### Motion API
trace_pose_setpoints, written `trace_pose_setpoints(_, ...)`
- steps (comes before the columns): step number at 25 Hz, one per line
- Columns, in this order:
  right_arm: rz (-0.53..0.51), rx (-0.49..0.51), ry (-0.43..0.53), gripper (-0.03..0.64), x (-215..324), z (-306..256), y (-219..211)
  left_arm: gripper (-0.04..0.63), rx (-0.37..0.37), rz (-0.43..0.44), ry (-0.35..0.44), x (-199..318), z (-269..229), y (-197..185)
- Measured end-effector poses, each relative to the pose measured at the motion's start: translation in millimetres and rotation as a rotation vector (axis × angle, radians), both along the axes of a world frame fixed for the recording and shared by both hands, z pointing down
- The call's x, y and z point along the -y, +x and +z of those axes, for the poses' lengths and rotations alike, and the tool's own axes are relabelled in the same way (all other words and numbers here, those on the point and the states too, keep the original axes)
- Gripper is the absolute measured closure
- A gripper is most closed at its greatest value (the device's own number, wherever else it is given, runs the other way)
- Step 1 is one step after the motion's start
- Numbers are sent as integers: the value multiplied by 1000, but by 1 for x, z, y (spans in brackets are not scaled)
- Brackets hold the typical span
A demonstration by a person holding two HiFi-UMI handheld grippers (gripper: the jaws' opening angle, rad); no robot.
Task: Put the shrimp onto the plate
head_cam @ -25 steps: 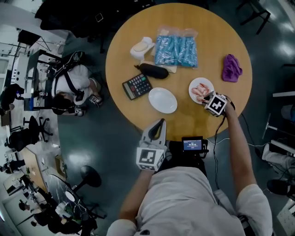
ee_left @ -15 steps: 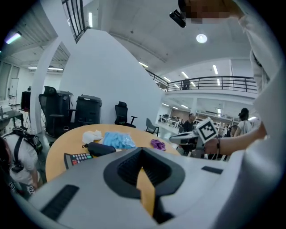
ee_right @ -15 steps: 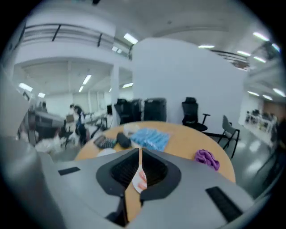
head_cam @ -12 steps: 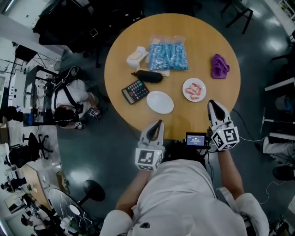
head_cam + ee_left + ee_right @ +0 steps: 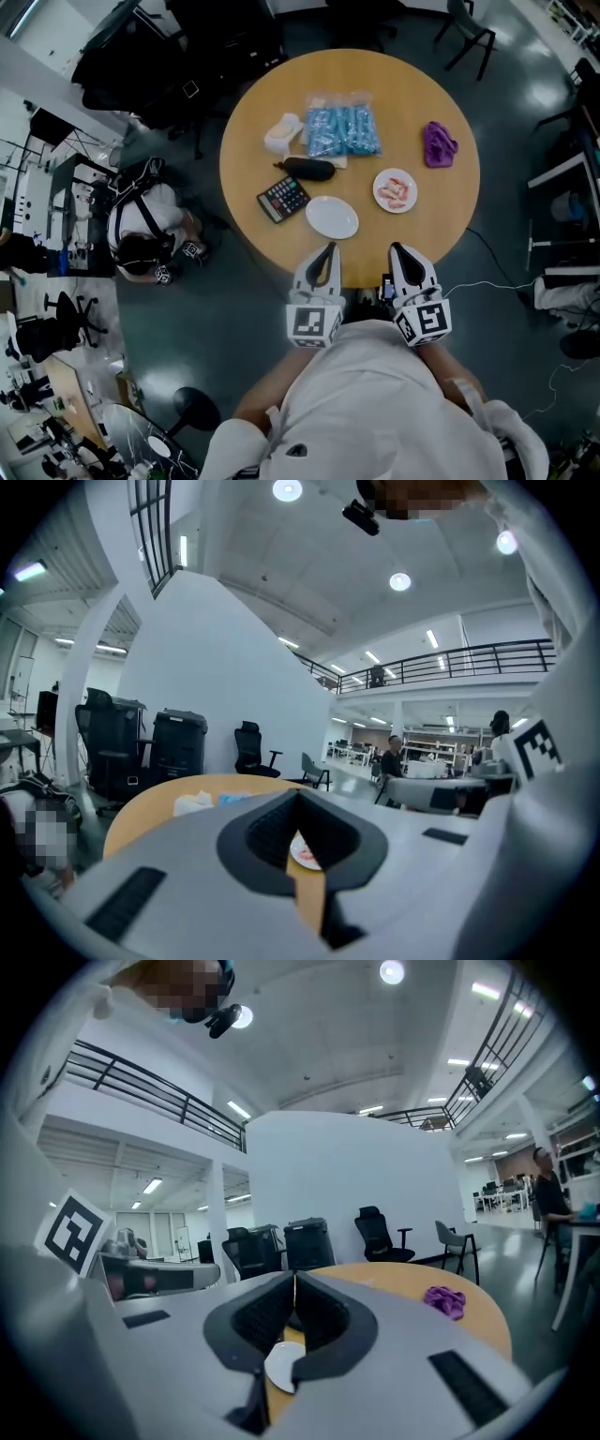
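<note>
Right gripper (image 5: pixel 400 249) has come away from the small plate (image 5: pixel 378 202) and been drawn back to the bottom edge of the table (image 5: pixel 441 225). It now sits level beside the left gripper (image 5: pixel 326 249), both close to the person's chest. Its fingers (image 5: pixel 323 1312) have just been closing and now meet with nothing between them; the empty white plate (image 5: pixel 279 1365) seen low in the right gripper view lies beyond them on the table. The left fingers (image 5: pixel 272 832) are together too and hold nothing.

The shrimp (image 5: pixel 397 189) lie as pink pieces on the small plate, right of the table's centre. The empty white plate is to its lower left and a purple cloth (image 5: pixel 439 143) to its upper right. The task looks finished, with both grippers clear of the table.

The risks from here are small. The empty white plate lies just ahead of the left gripper, so a forward move from this rest position could knock it. A new reach with the right gripper toward the shrimp could push the small plate or flick a piece off its rim. The calculator (image 5: pixel 283 199) and the dark eggplant (image 5: pixel 309 169) sit well away from both
</note>
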State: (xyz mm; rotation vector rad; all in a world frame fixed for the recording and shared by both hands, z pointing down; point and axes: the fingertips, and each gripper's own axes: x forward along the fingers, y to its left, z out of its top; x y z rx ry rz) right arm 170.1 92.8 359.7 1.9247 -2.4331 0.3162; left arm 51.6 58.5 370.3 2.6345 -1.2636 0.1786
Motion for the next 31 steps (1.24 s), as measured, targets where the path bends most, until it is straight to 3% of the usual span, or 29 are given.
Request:
trace_pose_setpoints(9, -123, -56, -30, 600, -12, 4, -35, 588, -16, 25, 7, -10, -4, 2)
trace_pose_setpoints(15, -84, -43, 9, 600, -8, -11, -19, 588, -17, 30, 19, -11, -8, 7)
trace_pose_setpoints(21, -26, -31, 73, 600, -4, -41, 4, 588, -1, 32, 86, -14, -26, 9)
trace_pose_setpoints(27, -14, -18, 94, 600, -5, -50, 7, 588, -27, 14, 76, -14, -33, 7)
trace_pose_setpoints(31, -9, -18, 90, 600, -8, -49, 9, 588, 0, 40, 114, -16, -26, 7)
